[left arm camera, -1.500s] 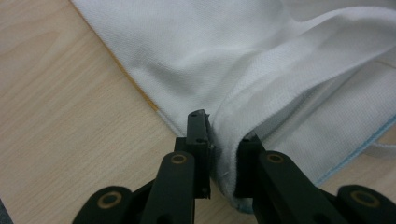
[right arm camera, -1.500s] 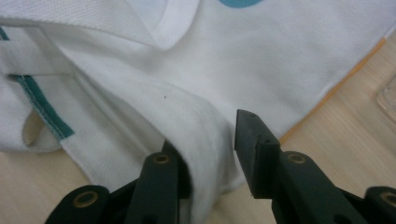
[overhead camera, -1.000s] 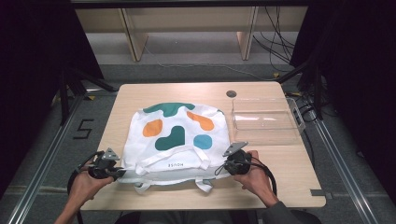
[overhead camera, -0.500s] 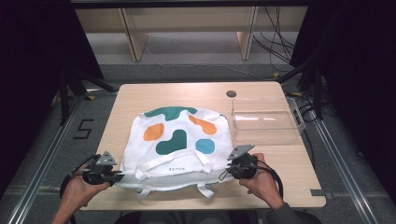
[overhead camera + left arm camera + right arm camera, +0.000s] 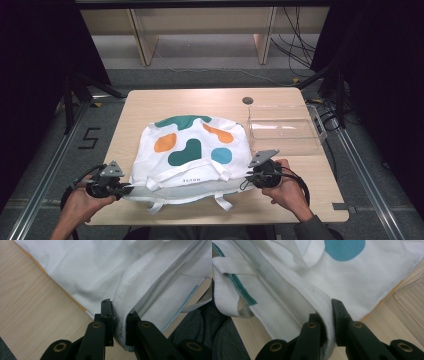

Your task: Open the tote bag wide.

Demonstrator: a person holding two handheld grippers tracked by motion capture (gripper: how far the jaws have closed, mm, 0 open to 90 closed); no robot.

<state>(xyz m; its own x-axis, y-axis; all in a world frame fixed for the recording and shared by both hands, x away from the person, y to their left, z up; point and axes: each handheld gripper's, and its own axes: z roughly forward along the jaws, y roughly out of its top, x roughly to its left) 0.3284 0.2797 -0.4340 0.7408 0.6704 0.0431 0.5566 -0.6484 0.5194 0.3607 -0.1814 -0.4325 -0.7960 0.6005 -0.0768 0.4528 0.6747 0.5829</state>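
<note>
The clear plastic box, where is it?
In the high view the clear plastic box sits on the table's far right part, just right of the white bag, beyond the right gripper.

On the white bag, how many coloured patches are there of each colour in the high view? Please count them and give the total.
Patches on the white bag, in the high view:
Dark green patches: 2
Orange patches: 2
Light blue patches: 1
Total: 5
</note>
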